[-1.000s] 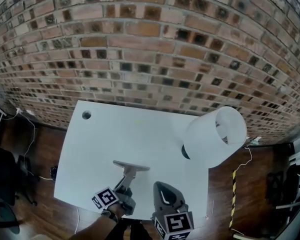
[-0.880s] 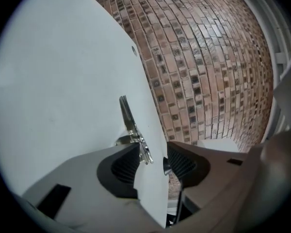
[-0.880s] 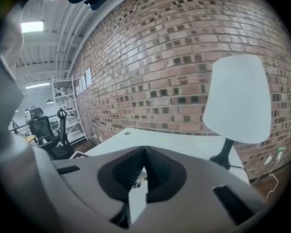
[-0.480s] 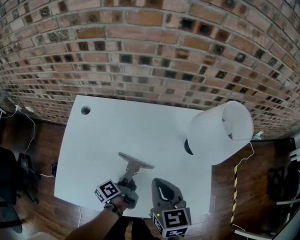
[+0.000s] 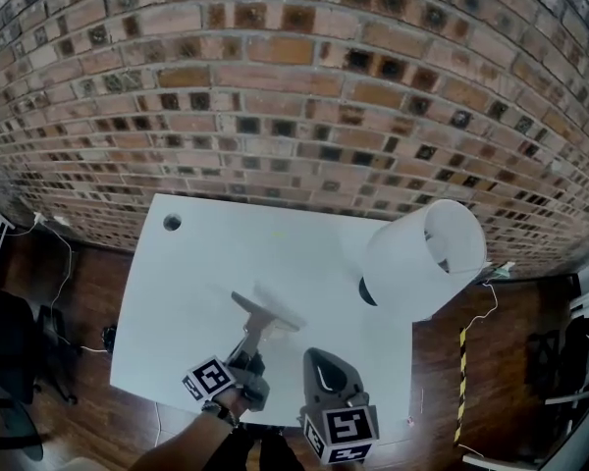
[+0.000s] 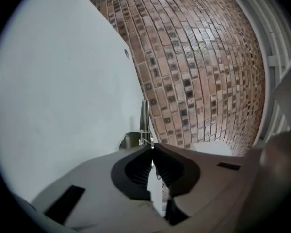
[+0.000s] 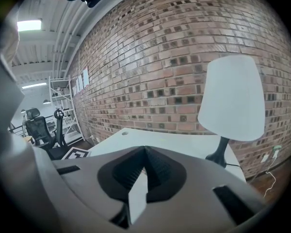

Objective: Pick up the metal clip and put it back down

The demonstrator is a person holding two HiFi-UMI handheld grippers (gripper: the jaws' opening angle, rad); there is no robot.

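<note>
Left hand-held gripper (image 6: 152, 147) clamped on the metal clip (image 5: 266, 311), right one idle.

The left hand-held gripper's jaws have just been closing, and its own view shows the pads meeting on the clip's narrow handle end. That leaves the wide bar free, sticking out ahead over the white counter (image 5: 196, 263). Pinching the thin end looks a sensible choice, since the pads can bite flat on it and the bar is kept clear of the jaws. The clip sits near the front middle of the counter, well apart from the white lamp (image 5: 424, 256). Whether it has left the surface I cannot tell. The right hand-held gripper (image 7: 144, 150) is closed on nothing and hangs just beside the left one at the counter's near edge, probably kept back because one grip is enough here.
</note>
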